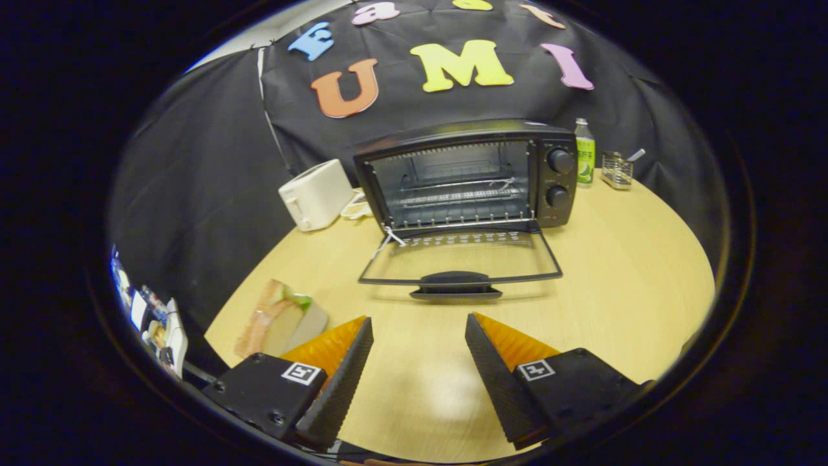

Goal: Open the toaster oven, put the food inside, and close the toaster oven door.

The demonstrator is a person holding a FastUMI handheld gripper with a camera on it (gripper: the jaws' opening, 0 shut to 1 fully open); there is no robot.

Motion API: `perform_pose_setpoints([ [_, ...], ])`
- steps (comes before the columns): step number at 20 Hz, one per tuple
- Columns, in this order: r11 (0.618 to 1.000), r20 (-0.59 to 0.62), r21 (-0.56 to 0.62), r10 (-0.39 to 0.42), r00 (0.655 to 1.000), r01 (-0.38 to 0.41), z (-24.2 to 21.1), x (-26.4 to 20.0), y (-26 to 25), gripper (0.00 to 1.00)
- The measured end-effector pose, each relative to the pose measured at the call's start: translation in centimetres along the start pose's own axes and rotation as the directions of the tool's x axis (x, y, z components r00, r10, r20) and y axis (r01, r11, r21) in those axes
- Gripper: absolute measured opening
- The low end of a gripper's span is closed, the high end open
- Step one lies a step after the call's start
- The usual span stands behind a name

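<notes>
Hovering claw [419,323] spread, empty | toaster oven [469,175] door [460,259] down | sandwich [281,318] left

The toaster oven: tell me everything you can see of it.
The toaster oven is a black box standing upright on the round wooden table, beyond the open, empty gripper. Its glass door is swung fully down, its dark handle nearest the fingers. Inside are wire racks, with no food on them. Two round knobs sit one above the other beside the opening. A white tie hangs at the door's hinge corner.
</notes>
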State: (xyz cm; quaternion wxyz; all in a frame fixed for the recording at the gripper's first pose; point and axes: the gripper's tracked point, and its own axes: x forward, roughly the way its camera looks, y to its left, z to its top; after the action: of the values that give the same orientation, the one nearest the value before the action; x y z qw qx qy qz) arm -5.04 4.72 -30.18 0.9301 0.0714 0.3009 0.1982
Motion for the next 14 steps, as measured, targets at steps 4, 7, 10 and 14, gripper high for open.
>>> perform_pose_setpoints([
  [4, 0.981, -0.13, 0.048, 0.191, 0.973, -0.186, -0.7, -0.6, 5.4, 0.91],
  [7, 0.96, -0.266, 0.078, 0.281, 0.922, -0.27, -1.9, 0.0, 8.8, 0.88],
  [10, 0.947, -0.306, 0.107, 0.322, 0.896, -0.304, -1.3, 0.8, 11.2, 0.86],
  [14, 0.947, -0.397, 0.096, 0.32, 0.86, -0.308, -1.7, 1.4, 12.9, 0.84],
])
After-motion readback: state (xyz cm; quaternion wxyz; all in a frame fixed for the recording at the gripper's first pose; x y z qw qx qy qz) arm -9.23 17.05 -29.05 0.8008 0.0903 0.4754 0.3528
